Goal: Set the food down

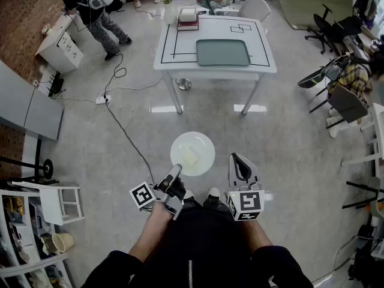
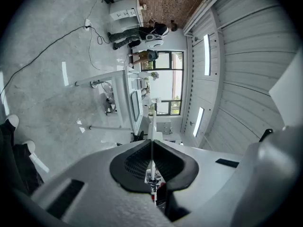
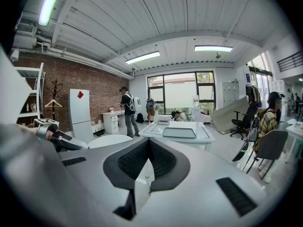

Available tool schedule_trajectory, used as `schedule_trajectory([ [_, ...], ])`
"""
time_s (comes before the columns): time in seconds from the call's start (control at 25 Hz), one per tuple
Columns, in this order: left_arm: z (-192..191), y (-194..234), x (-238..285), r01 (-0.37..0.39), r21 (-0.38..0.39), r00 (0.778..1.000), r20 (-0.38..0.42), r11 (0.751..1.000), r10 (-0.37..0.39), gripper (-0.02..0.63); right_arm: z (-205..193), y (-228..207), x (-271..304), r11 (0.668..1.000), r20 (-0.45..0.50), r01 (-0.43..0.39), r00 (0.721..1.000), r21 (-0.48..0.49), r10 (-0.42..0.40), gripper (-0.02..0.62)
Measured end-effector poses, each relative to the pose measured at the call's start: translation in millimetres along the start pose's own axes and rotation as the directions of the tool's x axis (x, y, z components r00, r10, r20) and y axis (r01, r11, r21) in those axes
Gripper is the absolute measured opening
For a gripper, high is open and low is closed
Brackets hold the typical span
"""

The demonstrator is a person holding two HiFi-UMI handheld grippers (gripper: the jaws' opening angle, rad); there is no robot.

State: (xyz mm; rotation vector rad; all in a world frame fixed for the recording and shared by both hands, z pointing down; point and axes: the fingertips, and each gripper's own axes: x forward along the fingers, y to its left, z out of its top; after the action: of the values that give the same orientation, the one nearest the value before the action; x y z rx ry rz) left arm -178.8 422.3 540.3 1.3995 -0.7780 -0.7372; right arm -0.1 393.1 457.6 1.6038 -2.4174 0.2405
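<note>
Ahead, we see the white desk carrying a grey-green tray and stacked books; a cable trails across the floor before it; well short of the desk, our left hand-held gripper pinches the rim of a white plate bearing pale food; our right hand-held gripper is closed, empty.

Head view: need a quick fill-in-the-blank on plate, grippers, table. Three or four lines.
The left gripper is shut on the rim of the white plate, which carries a pale piece of ____.
The right gripper has its jaws ____, with nothing between them.
The plate is held over the ____, short of the white table.
On that table lies a grey-green ____.
Missing: food; together; floor; tray.
</note>
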Motion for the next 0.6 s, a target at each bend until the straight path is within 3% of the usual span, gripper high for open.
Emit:
schedule_trajectory([
  [0.6,-28,1,24,-0.014,0.028,1.0,0.007,1.0,0.013,0.015,-9,-33,-13,0.998,0.029,-0.047,0.999,0.042,0.046,0.009],
])
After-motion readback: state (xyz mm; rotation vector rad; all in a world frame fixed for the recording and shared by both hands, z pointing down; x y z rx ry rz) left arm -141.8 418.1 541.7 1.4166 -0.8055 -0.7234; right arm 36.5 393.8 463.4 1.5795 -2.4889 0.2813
